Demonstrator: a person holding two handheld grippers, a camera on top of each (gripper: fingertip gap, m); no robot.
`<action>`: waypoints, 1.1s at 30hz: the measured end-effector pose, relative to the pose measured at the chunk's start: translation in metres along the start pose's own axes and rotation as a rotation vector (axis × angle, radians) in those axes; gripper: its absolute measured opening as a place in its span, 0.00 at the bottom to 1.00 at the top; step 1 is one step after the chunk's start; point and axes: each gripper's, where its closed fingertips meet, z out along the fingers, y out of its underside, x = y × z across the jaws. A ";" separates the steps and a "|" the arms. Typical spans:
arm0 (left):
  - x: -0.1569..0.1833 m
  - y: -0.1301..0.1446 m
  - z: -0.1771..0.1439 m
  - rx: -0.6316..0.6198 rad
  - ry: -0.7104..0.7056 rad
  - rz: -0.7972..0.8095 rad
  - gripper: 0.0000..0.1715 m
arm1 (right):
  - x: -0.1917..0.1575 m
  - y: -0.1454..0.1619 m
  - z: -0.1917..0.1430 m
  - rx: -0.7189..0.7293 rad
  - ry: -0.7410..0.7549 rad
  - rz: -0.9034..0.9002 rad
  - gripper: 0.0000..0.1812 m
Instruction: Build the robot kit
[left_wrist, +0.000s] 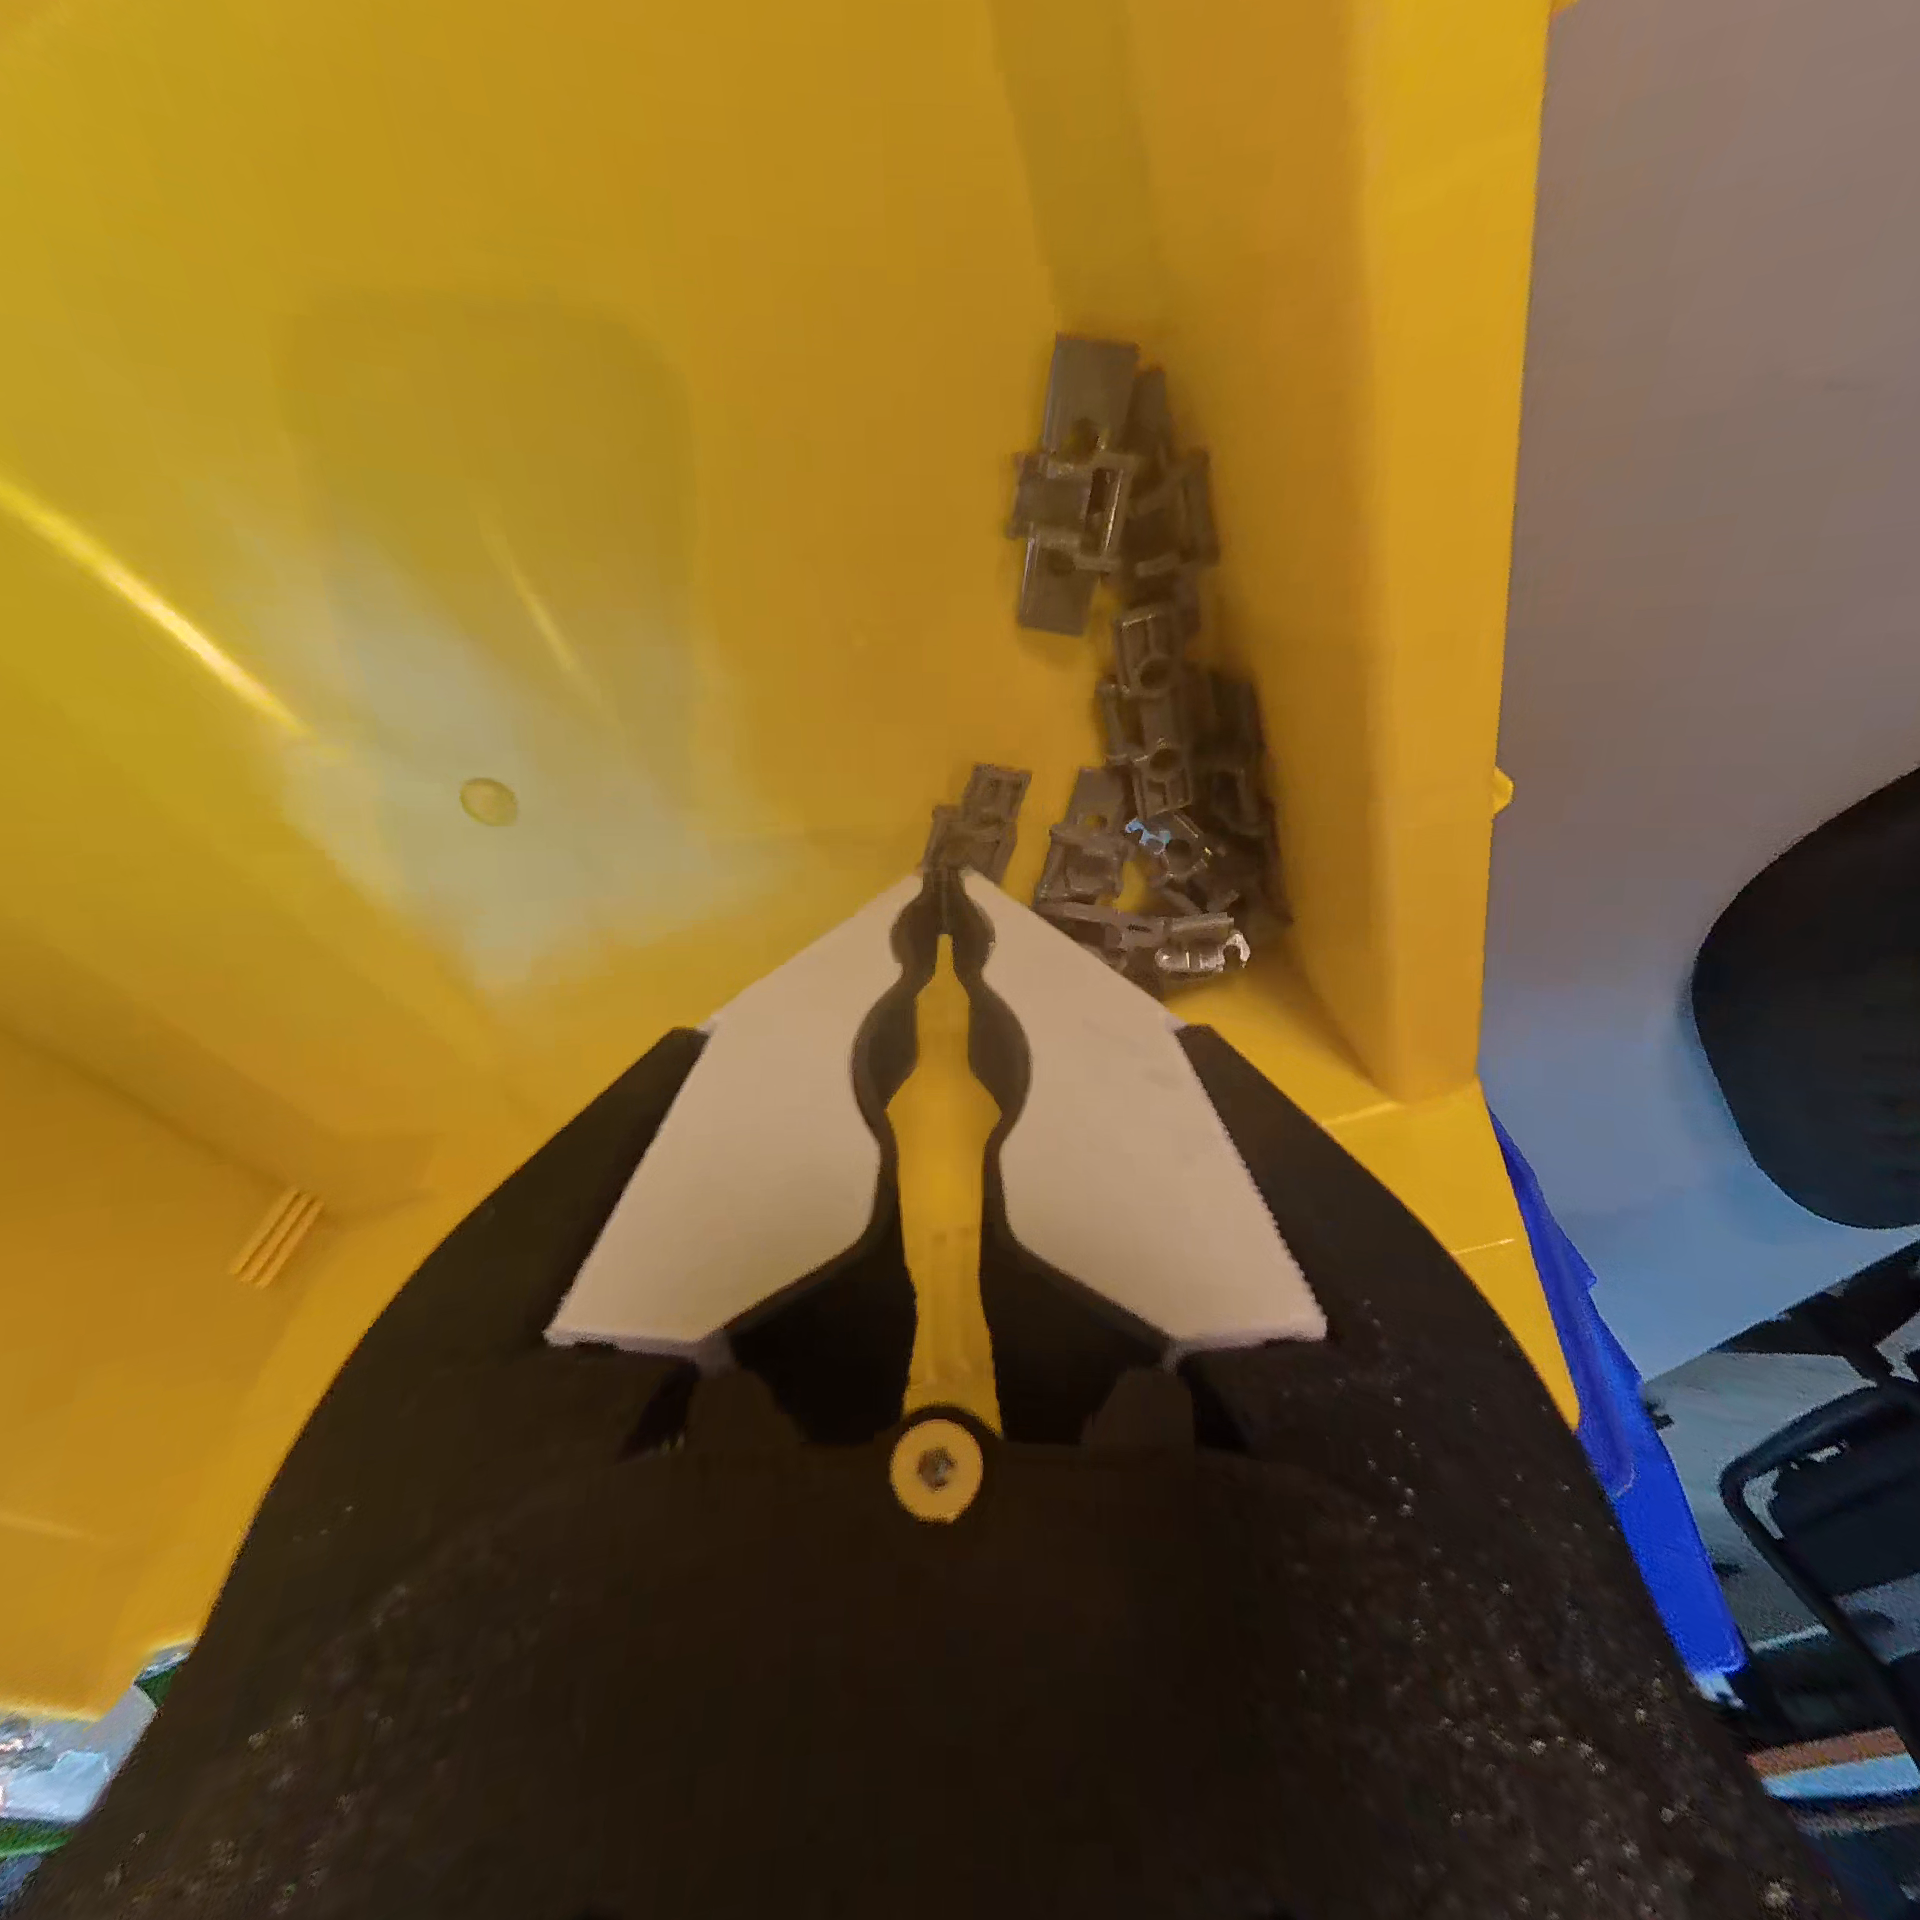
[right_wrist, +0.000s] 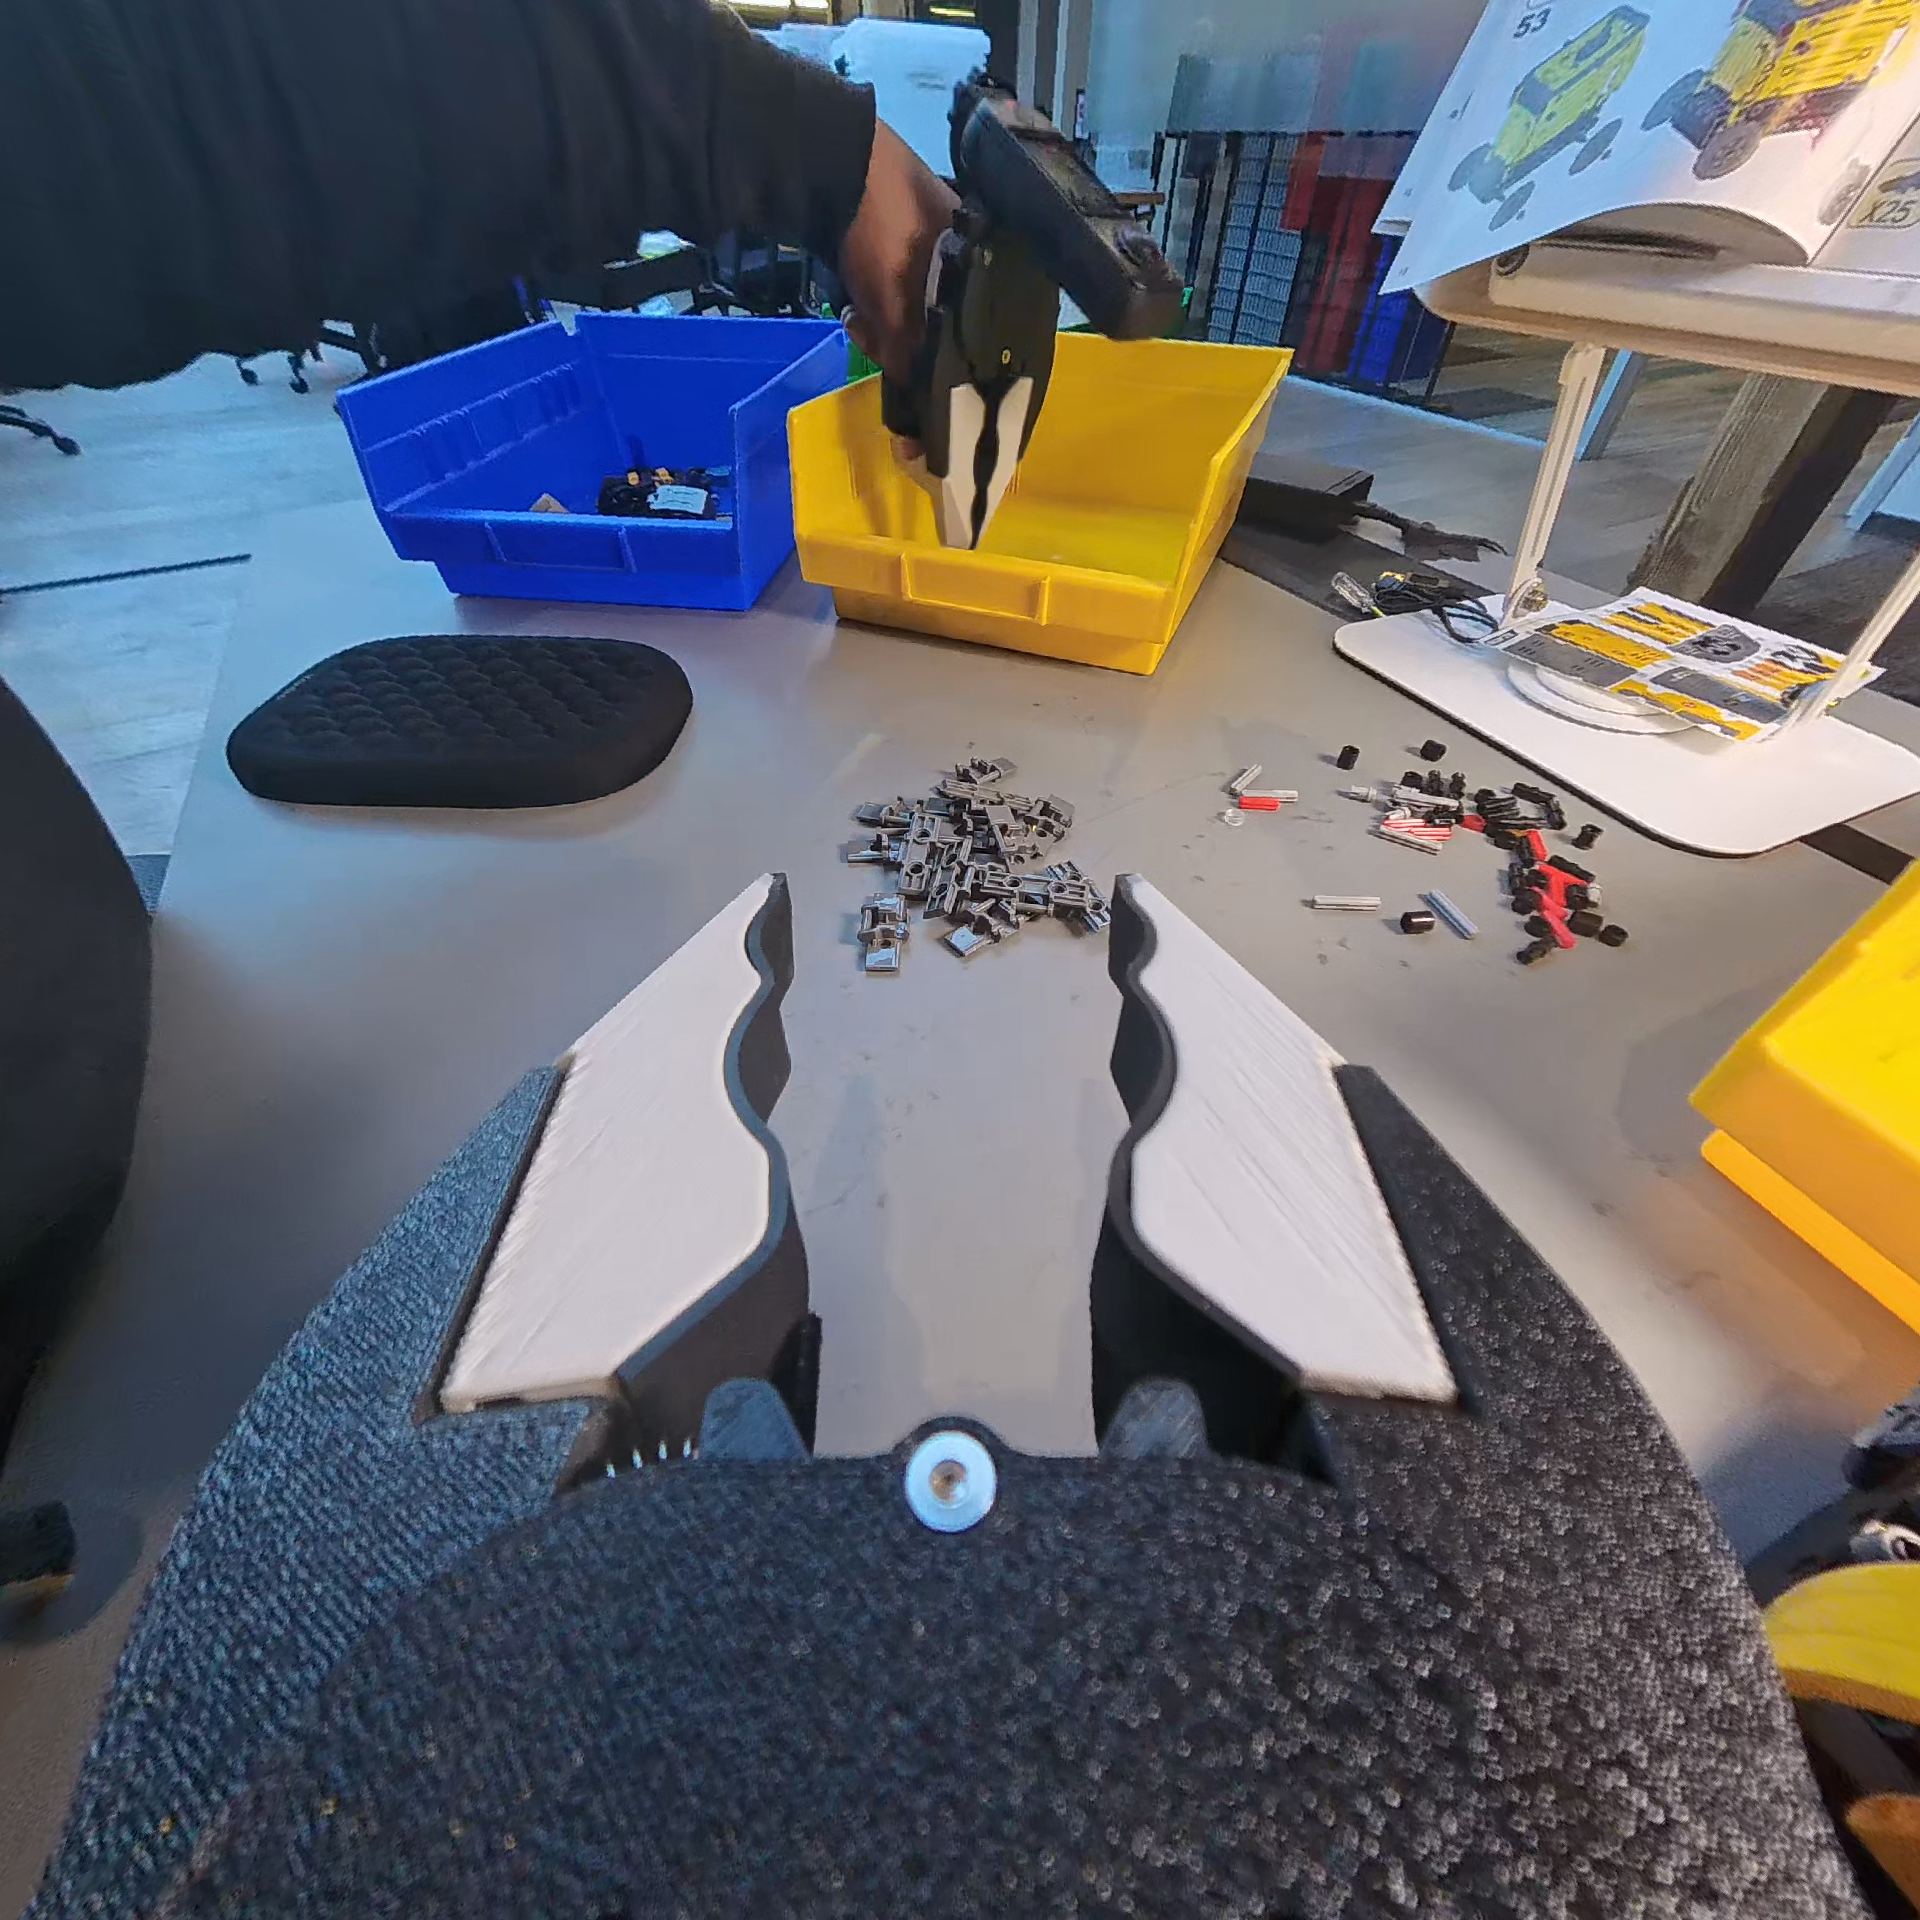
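Note:
My left gripper (left_wrist: 943, 883) is inside a yellow bin (left_wrist: 520, 468), shut on a small grey brick piece (left_wrist: 982, 816) at its fingertips. Several more grey pieces (left_wrist: 1164, 727) lie heaped against the bin's right wall. In the right wrist view the left gripper (right_wrist: 971, 535) points down into the yellow bin (right_wrist: 1039, 603), held by a person's hand (right_wrist: 894, 260). My right gripper (right_wrist: 945, 894) is open and empty, low over the grey table (right_wrist: 935, 1091), just short of a pile of grey brick pieces (right_wrist: 971, 862).
A blue bin (right_wrist: 582, 488) with a few dark parts stands left of the yellow one. A black pad (right_wrist: 457, 717) lies at the left. Small black, red and grey parts (right_wrist: 1496, 842) lie at the right by a white stand (right_wrist: 1662, 748) with booklets. Another yellow bin (right_wrist: 1839, 1101) is at the right edge. There is about 40 cm between the tips of the two grippers.

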 end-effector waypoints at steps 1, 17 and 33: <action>0.000 -0.002 -0.003 0.013 -0.010 0.007 0.00 | 0.000 0.000 0.000 0.000 0.001 -0.002 0.34; 0.002 -0.005 0.003 0.015 0.001 -0.009 0.09 | -0.001 -0.001 -0.001 0.003 0.003 -0.010 0.34; 0.154 -0.150 -0.048 0.441 0.093 0.387 0.10 | -0.001 0.001 0.001 -0.009 0.006 -0.016 0.34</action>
